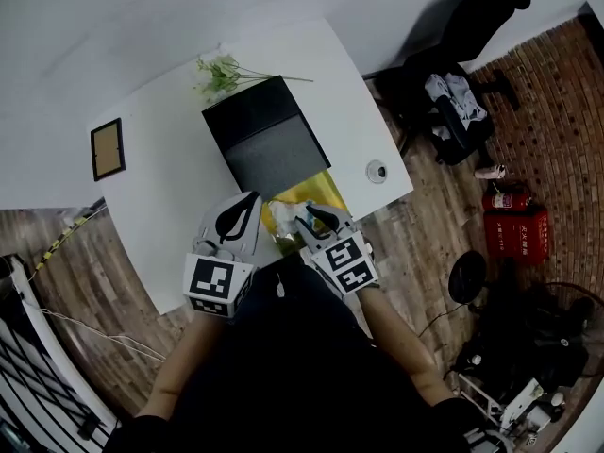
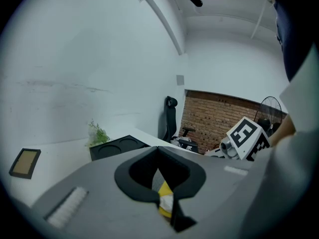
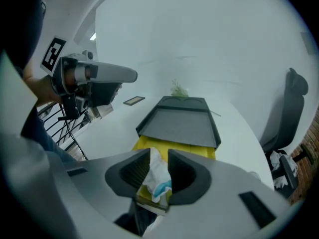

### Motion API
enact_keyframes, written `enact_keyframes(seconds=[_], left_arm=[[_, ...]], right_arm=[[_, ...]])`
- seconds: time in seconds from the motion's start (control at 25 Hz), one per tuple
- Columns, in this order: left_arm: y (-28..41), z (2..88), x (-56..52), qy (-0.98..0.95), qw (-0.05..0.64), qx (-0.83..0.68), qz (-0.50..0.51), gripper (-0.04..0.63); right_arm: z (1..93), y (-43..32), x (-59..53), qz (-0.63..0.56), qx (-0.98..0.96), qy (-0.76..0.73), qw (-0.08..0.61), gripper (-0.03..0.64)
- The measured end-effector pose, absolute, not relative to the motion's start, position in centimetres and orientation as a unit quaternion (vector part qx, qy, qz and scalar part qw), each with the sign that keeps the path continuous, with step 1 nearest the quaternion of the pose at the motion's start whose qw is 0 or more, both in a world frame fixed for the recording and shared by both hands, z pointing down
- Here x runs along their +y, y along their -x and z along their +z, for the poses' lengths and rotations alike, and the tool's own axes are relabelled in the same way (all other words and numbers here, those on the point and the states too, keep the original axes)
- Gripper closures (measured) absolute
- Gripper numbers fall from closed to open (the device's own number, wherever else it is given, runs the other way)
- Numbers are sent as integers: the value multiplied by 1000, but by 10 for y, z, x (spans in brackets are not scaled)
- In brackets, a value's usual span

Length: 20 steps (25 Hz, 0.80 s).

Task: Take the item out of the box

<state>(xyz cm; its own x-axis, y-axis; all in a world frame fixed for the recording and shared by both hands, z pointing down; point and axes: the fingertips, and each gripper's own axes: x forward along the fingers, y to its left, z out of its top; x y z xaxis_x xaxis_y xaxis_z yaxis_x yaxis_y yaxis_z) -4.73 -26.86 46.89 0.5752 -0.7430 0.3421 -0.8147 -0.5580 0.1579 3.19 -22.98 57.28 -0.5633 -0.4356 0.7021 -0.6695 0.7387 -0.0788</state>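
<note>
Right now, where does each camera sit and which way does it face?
Head view: on the person's head, looking down at the table and yellow box; both forearms, left gripper and right gripper show.
Left gripper view: on that gripper, facing the brick wall; jaws pinch the box's edge.
Right gripper view: on that gripper, facing the plant; jaws hold the packet.
All three share the black lid.

The left gripper (image 1: 247, 206) and the right gripper (image 1: 311, 217) are moulded in light grey plastic and fitted with black ribbed pads (image 3: 134, 172). A marker cube (image 1: 215, 283) printed with black-and-white squares is mounted on each. A dark garment (image 1: 302, 376) is worn, seemingly short-sleeved, though the fabric is poorly lit.
</note>
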Motion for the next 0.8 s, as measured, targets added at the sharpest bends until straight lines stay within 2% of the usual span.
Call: enact_keyframes(seconds=[0.2, 0.8], left_arm=[[50, 487, -265, -865, 175, -453, 127, 583], [58, 492, -261, -852, 180, -472, 140, 583]], right_arm=[[594, -28, -223, 179, -862, -269, 390, 509], [632, -19, -214, 132, -821, -176, 527, 509]])
